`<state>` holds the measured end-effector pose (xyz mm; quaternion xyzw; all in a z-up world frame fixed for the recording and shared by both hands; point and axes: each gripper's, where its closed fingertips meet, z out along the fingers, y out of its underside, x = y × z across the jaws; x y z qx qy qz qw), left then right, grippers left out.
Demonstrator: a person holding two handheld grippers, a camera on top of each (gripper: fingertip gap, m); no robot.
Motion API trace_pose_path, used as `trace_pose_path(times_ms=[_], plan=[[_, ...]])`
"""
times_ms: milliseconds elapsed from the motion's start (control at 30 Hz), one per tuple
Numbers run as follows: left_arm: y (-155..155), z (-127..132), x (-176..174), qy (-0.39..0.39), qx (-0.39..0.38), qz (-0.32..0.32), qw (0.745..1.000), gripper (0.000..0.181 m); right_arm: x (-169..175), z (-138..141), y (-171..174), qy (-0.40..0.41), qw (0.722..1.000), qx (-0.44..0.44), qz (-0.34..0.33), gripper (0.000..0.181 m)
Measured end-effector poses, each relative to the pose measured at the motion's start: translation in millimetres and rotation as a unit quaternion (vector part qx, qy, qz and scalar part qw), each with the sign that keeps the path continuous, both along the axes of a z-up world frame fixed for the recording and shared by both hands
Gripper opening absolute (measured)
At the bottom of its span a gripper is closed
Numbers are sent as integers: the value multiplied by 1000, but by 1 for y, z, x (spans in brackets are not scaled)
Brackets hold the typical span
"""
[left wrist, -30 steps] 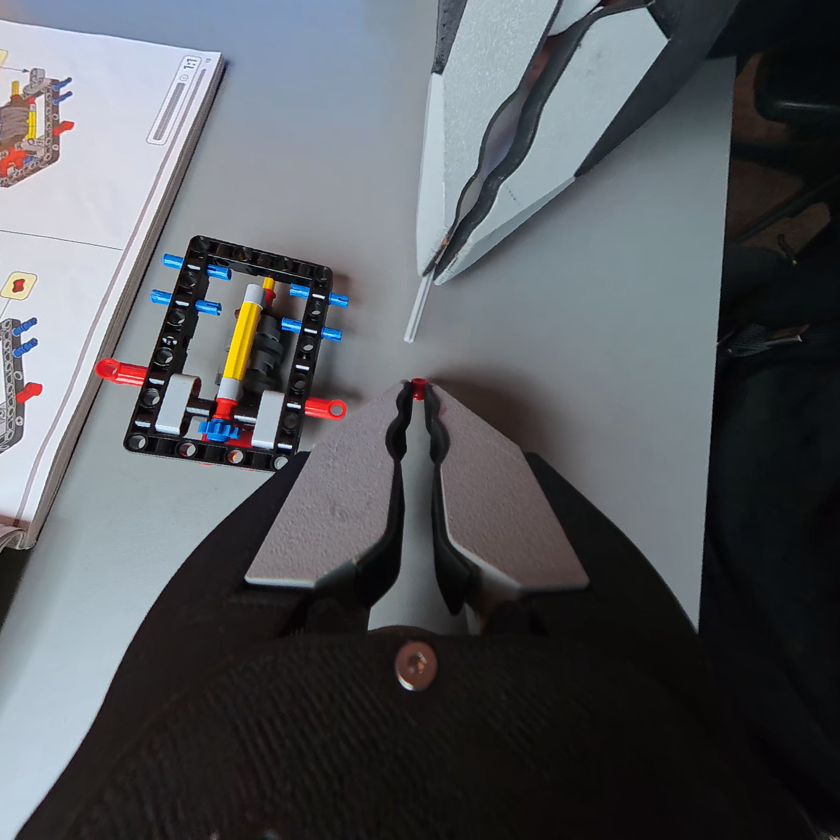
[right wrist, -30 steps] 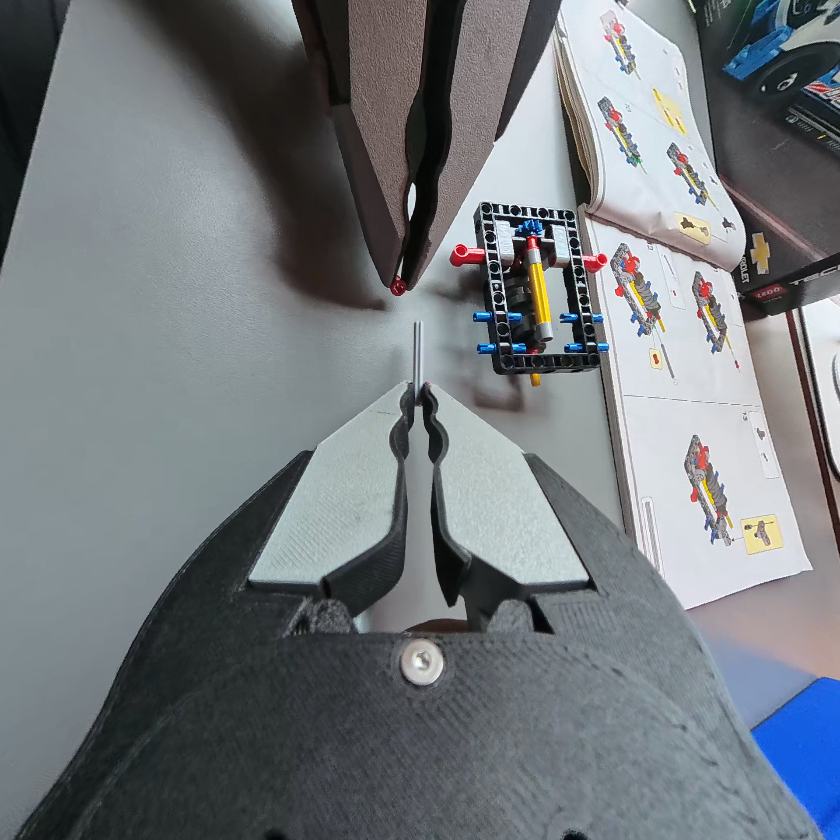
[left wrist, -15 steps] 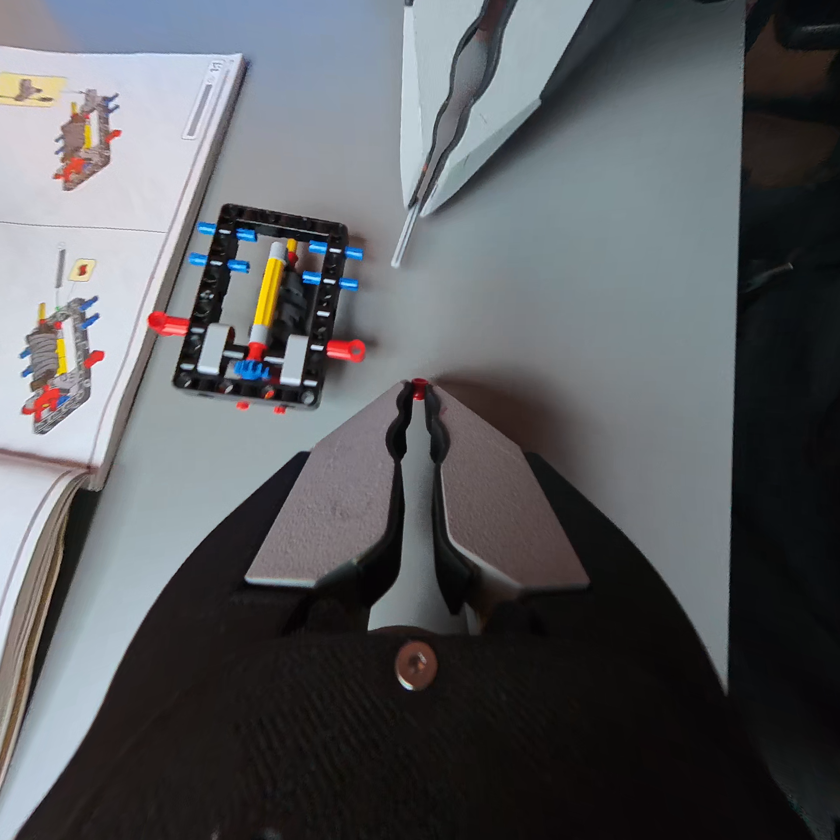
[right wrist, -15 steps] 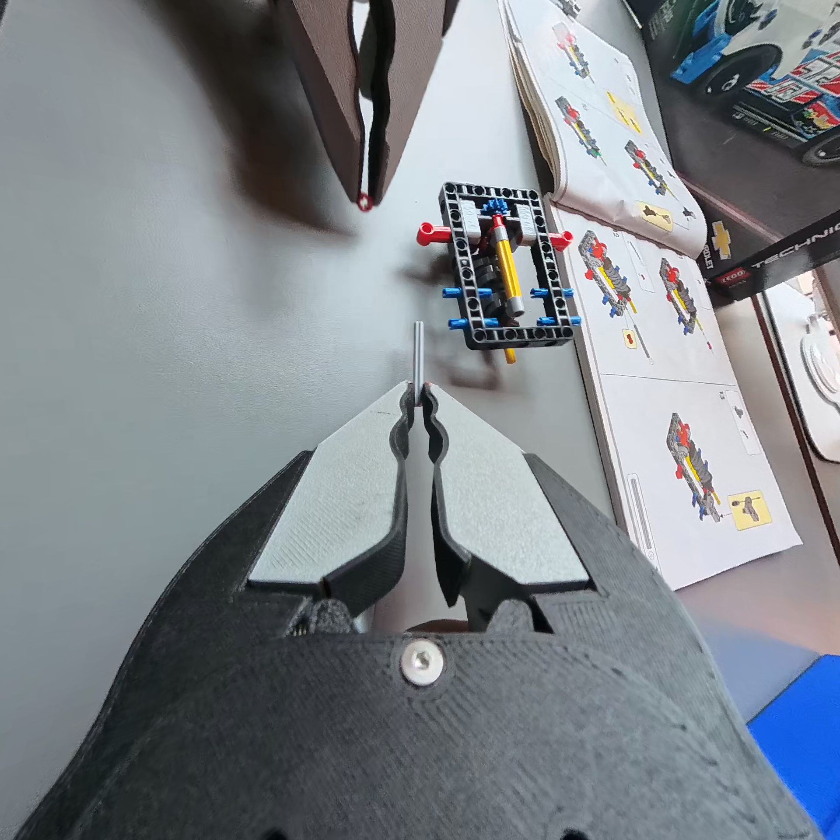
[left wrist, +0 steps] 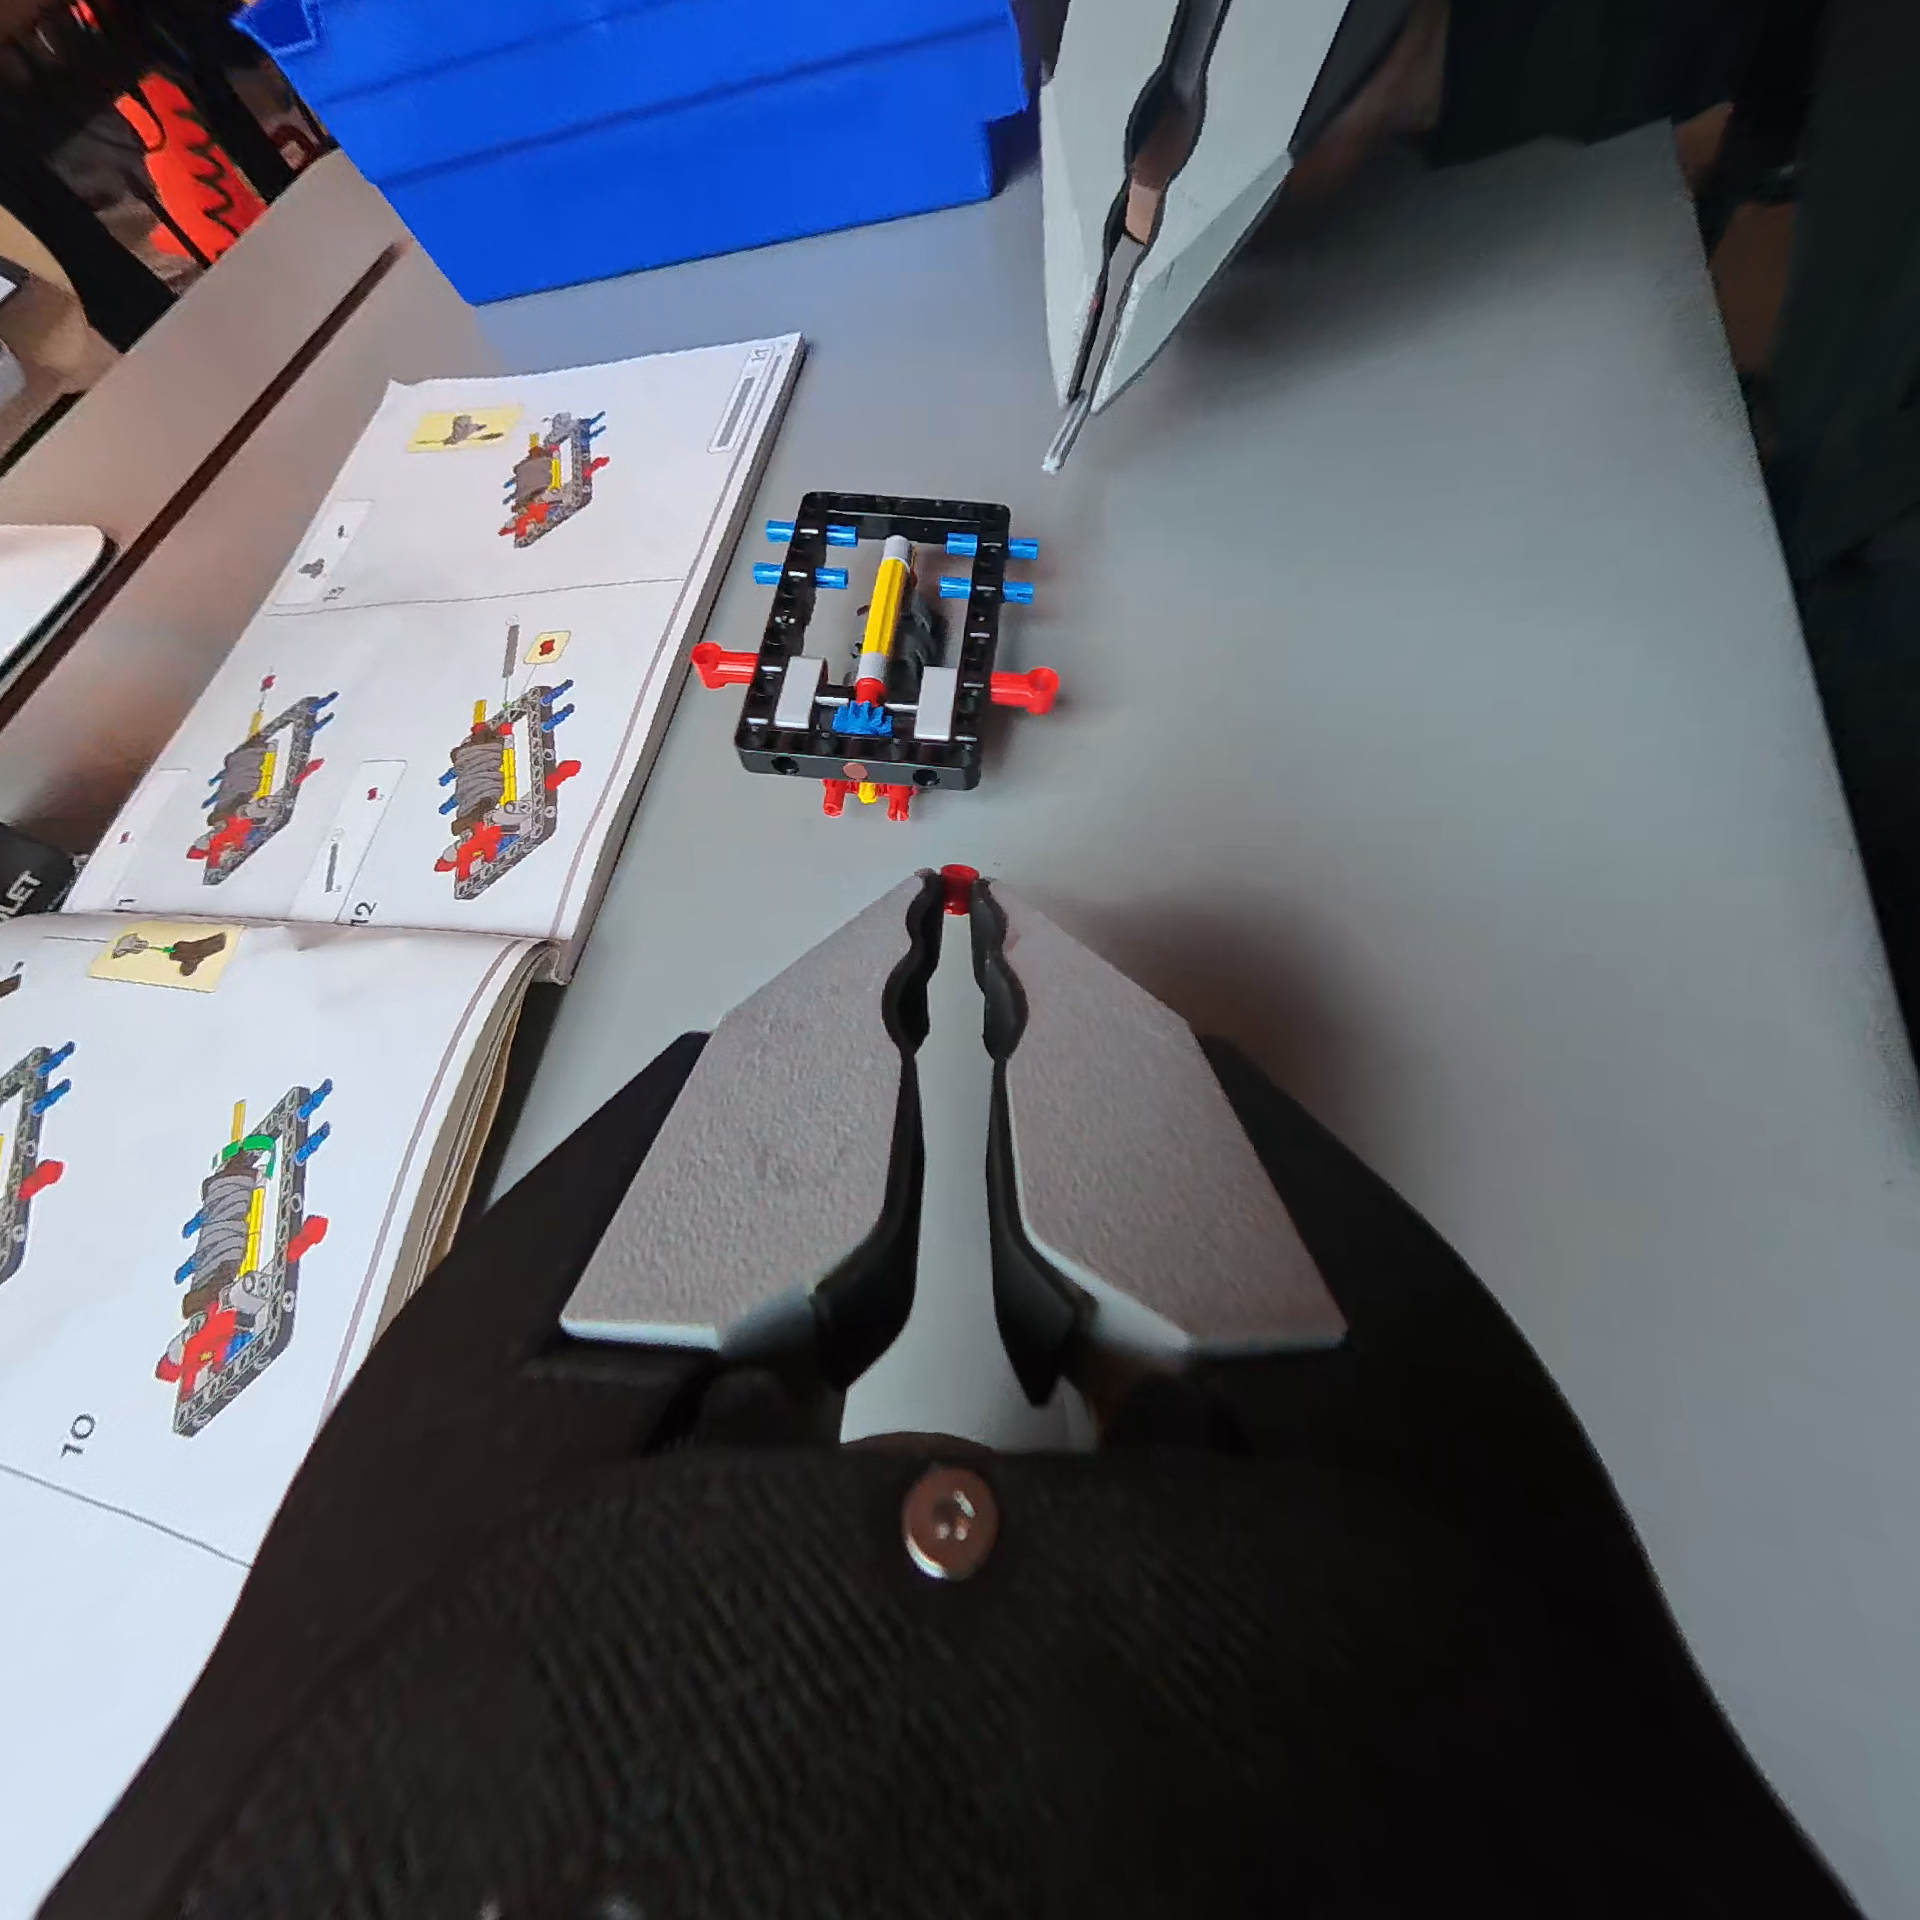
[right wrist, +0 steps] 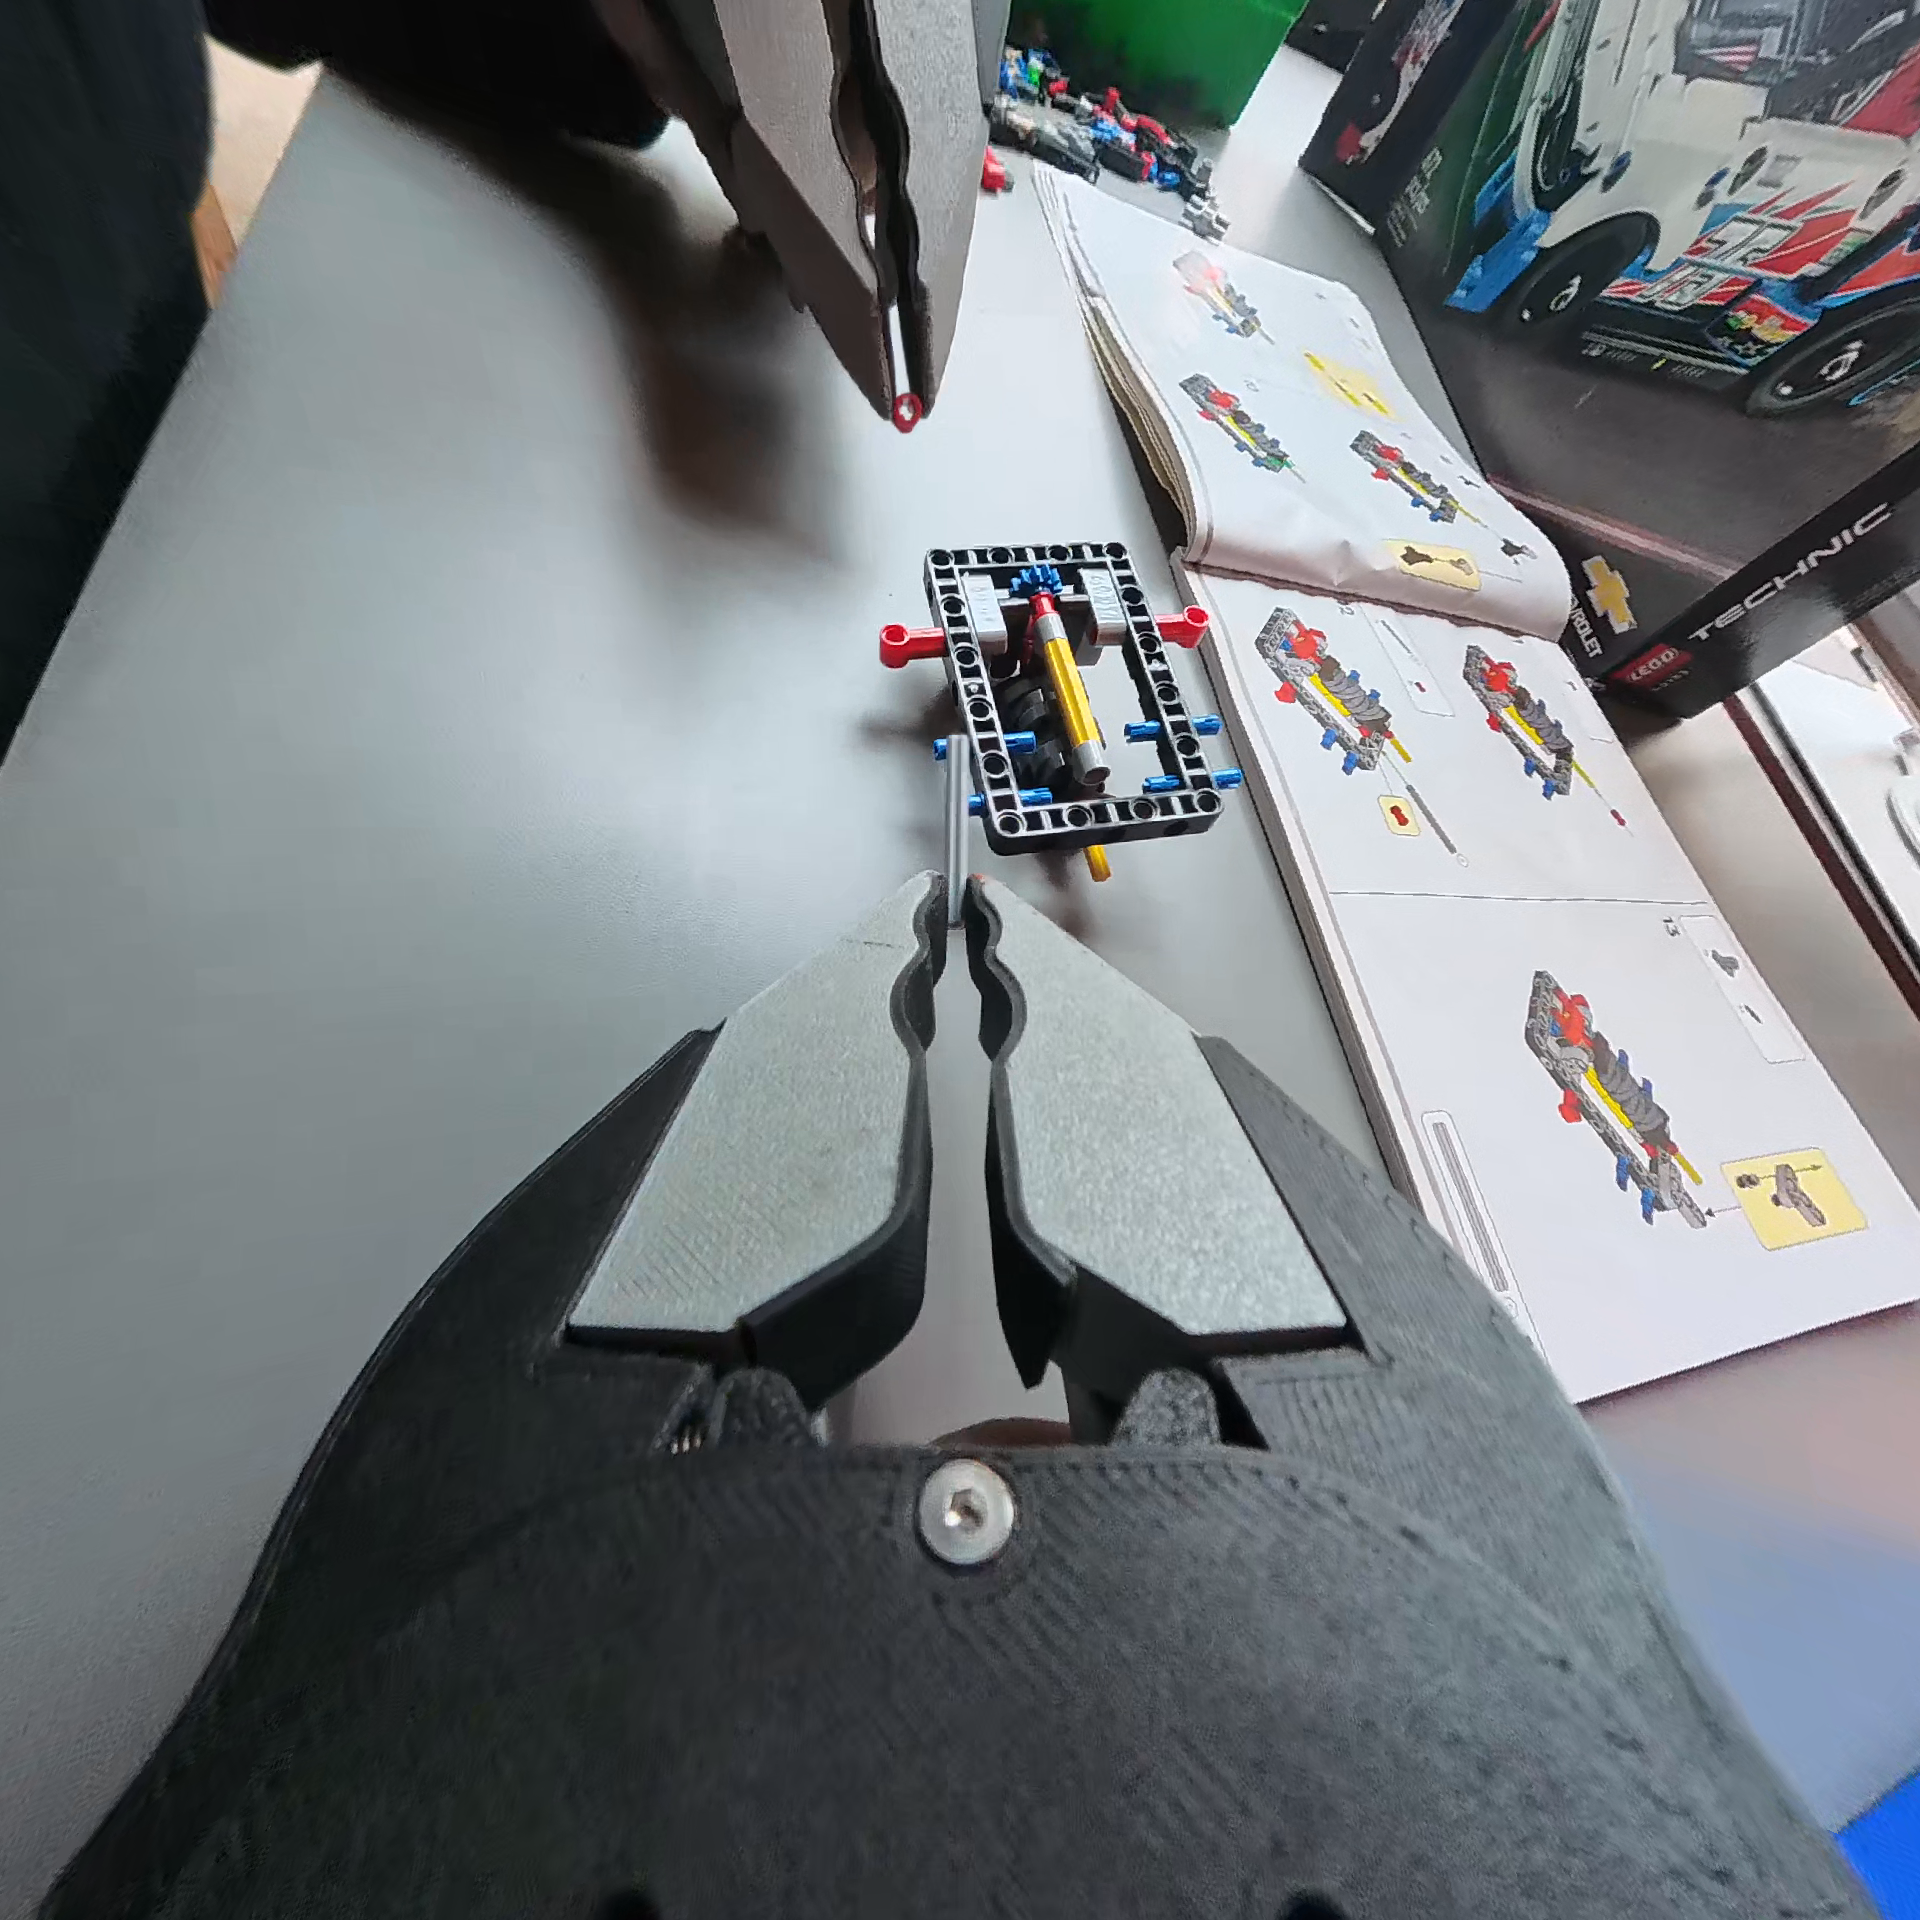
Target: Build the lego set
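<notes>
A black rectangular frame assembly [left wrist: 878,639] with a yellow axle, blue pins, a blue gear and red pins lies flat on the grey table; it also shows in the right wrist view [right wrist: 1070,696]. My left gripper [left wrist: 956,894] is shut on a small red bush [left wrist: 956,891], held just short of the frame's near end; it shows from afar in the right wrist view [right wrist: 906,410]. My right gripper [right wrist: 956,899] is shut on a thin grey axle [right wrist: 953,821] that sticks forward beside the frame's left corner; the left wrist view shows this gripper [left wrist: 1081,400] and axle [left wrist: 1065,442].
An open instruction booklet [left wrist: 416,665] lies beside the frame, also in the right wrist view [right wrist: 1507,883]. A blue bin [left wrist: 665,135] stands at the far end. The set's box [right wrist: 1662,260] and a pile of loose parts [right wrist: 1101,135] lie beyond the booklet. The left gripper's tips are roughly 15 cm from the right gripper's.
Both grippers have pulled back from each other and tilted lower, so the frame now lies between them. The red bush and grey axle stay gripped. The frame has not moved.
</notes>
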<state>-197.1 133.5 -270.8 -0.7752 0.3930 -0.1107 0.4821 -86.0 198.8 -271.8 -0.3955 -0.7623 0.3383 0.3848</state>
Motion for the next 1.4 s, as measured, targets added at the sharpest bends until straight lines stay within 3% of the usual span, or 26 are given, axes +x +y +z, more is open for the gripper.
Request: trace_pose_path(times_ms=[433,1400], plan=[[1,-2,0,-10,-18,-5,1000,2,-1,26,25,58,993,-90,-40,0],[3,-5,-2,-8,-27,5,1000,2,-2,23,26,50,994,-89,-41,0]])
